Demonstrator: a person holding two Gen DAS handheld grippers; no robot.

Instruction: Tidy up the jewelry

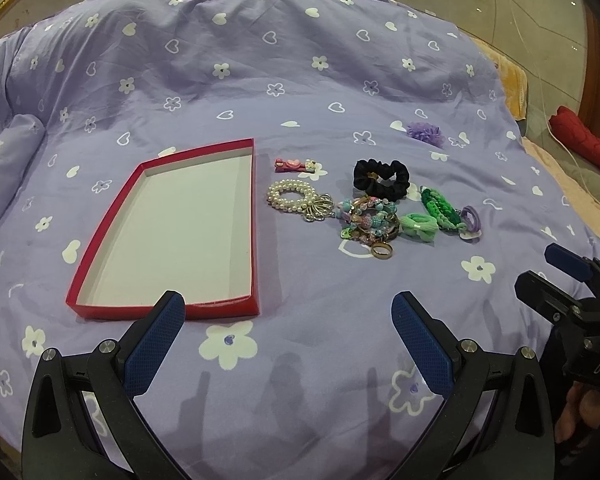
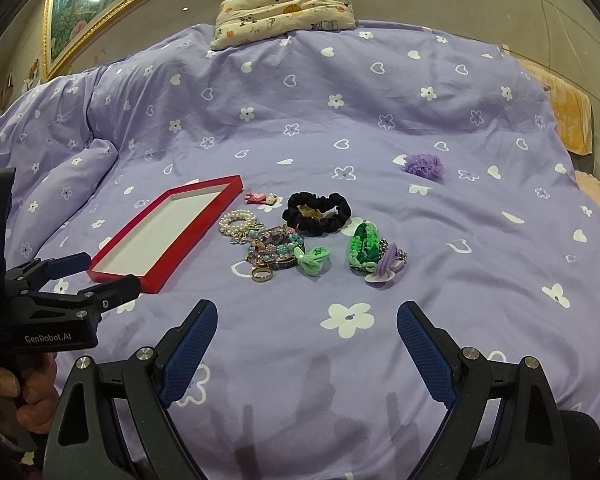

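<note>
Both wrist cameras look forward, low over the bed (image 1: 300, 80). Ahead of both jaw pairs: the red tray (image 1: 256, 240) and jewelry pile (image 2: 284, 248), shared.

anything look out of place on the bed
The purple ruffled hair tie lies alone, well apart from the jewelry cluster beside the empty red tray. Nothing looks spilled or damaged.

A lilac duvet (image 2: 380, 92) printed with white hearts and flowers covers the bed. At its far edge lies 1 cream pillow (image 2: 284, 10) with cartoon animals. Left of the pillow, on the wall, hangs a gold-framed picture (image 2: 84, 8) — right of the duvet lie an orange towel (image 2: 572, 116) and a red cushion (image 1: 584, 142).
</note>
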